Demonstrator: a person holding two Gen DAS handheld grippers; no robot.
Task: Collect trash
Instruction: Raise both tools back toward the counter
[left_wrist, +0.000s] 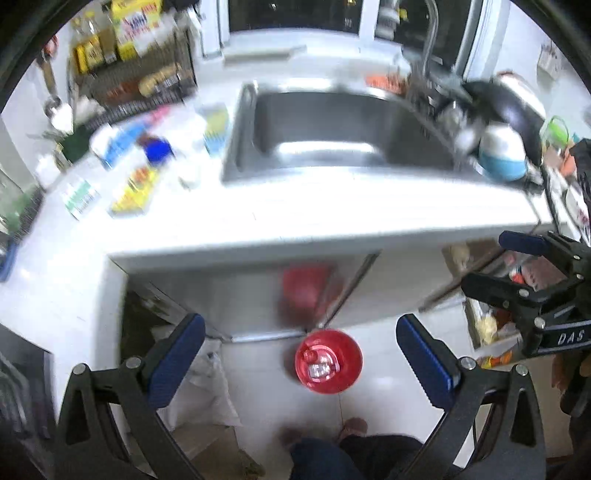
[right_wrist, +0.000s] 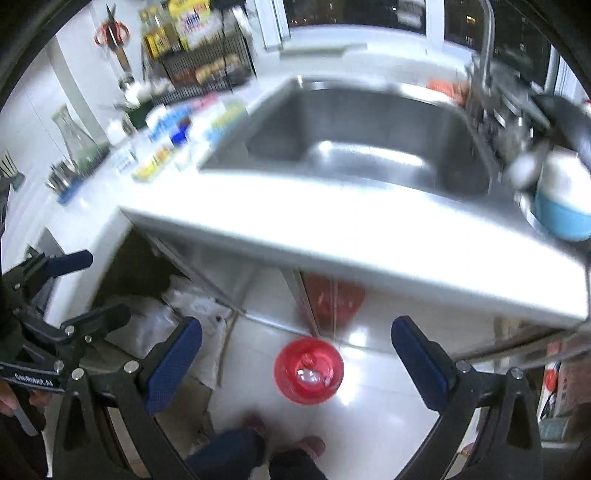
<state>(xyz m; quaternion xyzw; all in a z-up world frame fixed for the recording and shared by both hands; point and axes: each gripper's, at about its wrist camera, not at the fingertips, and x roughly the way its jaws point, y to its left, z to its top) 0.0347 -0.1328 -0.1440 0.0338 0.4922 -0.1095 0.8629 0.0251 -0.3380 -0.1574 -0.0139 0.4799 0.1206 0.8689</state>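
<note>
A red trash bin (left_wrist: 328, 361) stands on the white floor below the counter, with crumpled shiny trash inside; it also shows in the right wrist view (right_wrist: 308, 371). My left gripper (left_wrist: 300, 350) is open and empty, held high above the bin. My right gripper (right_wrist: 296, 352) is open and empty, also high above the bin. The right gripper shows at the right edge of the left wrist view (left_wrist: 491, 262), the left gripper at the left edge of the right wrist view (right_wrist: 107, 288). Several boxes and packets (left_wrist: 140, 155) lie blurred on the white counter (left_wrist: 295, 214) left of the sink.
A steel sink (left_wrist: 332, 136) sits in the counter, with a faucet (left_wrist: 430, 40), a dark pan (left_wrist: 509, 107) and a blue-and-white pot (left_wrist: 502, 155) at its right. A wire rack (left_wrist: 136, 74) of bottles stands back left. White bags (right_wrist: 177, 321) lie under the counter. Feet (left_wrist: 325, 432) stand below.
</note>
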